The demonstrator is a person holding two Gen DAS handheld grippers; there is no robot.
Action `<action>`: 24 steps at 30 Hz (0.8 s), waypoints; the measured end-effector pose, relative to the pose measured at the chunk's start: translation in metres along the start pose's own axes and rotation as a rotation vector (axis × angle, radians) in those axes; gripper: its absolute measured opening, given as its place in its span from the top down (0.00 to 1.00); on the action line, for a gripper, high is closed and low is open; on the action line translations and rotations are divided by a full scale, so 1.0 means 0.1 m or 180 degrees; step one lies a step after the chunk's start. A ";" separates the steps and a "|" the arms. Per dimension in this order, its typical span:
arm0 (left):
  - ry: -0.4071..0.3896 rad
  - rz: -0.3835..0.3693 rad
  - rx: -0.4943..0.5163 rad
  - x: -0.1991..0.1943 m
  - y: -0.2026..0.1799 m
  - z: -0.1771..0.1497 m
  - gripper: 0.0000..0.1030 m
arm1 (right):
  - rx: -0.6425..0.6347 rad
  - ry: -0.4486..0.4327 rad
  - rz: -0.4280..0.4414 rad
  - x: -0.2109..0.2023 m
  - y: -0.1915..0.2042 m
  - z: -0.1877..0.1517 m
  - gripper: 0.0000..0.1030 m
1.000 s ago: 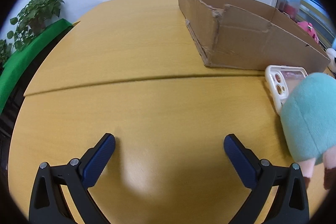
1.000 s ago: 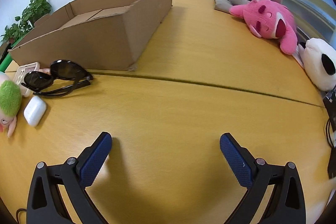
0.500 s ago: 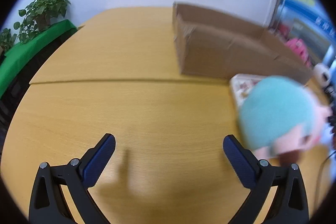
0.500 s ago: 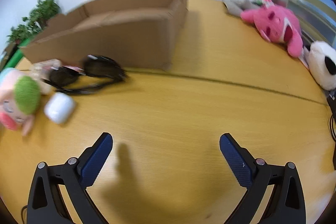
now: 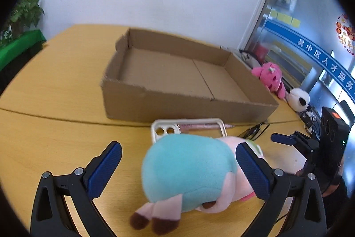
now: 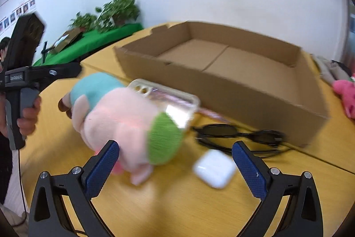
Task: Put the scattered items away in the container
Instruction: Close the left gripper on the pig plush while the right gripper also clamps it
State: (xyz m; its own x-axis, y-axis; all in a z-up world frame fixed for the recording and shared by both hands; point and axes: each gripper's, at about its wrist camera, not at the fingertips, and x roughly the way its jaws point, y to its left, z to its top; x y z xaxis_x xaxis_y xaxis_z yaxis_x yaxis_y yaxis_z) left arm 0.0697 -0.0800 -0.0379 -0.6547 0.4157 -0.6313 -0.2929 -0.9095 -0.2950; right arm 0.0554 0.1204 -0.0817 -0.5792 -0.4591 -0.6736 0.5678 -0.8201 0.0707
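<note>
L gripper (image 5: pixel 177 161) is sitting w/ jaws spread wide around the plush toy (image 5: pixel 188 172), not pinching it; toy is lying on table (image 5: pixel 55 92) just in front of cardboard box (image 5: pixel 177 72). R gripper (image 6: pixel 175 161) is hovering, jaws spread, near earbud case (image 6: pixel 214 168) & sunglasses (image 6: pixel 239 135).

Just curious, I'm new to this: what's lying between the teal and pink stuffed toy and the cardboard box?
A clear phone case and a pink pen lie between the stuffed toy and the cardboard box, clearest in the left wrist view.

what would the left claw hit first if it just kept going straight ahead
Most likely the plush toy: its teal body already sits between the open left claw fingers. Behind it lie the phone case and then the cardboard box wall, though depth is hard to judge.
</note>
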 end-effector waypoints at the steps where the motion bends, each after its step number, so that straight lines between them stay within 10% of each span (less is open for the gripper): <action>1: 0.0089 0.0012 0.0029 0.10 -0.03 -0.03 0.01 | 0.0009 0.0001 0.0017 0.04 0.04 0.00 0.00; 20: 0.0301 0.0011 -0.0127 0.29 0.01 -0.20 0.00 | -0.0019 0.0222 0.0530 0.33 0.42 0.07 0.00; 24: 0.0330 -0.0001 -0.0141 0.29 0.02 -0.20 0.01 | -0.0106 0.0206 0.0229 0.43 0.56 0.09 0.00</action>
State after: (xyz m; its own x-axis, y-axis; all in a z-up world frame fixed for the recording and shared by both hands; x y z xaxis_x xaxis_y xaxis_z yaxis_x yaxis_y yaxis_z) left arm 0.0639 -0.0699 -0.0710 -0.5783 0.4166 -0.7014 -0.2605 -0.9091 -0.3251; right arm 0.0571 0.0519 -0.1001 -0.4979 -0.4926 -0.7138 0.6264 -0.7735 0.0969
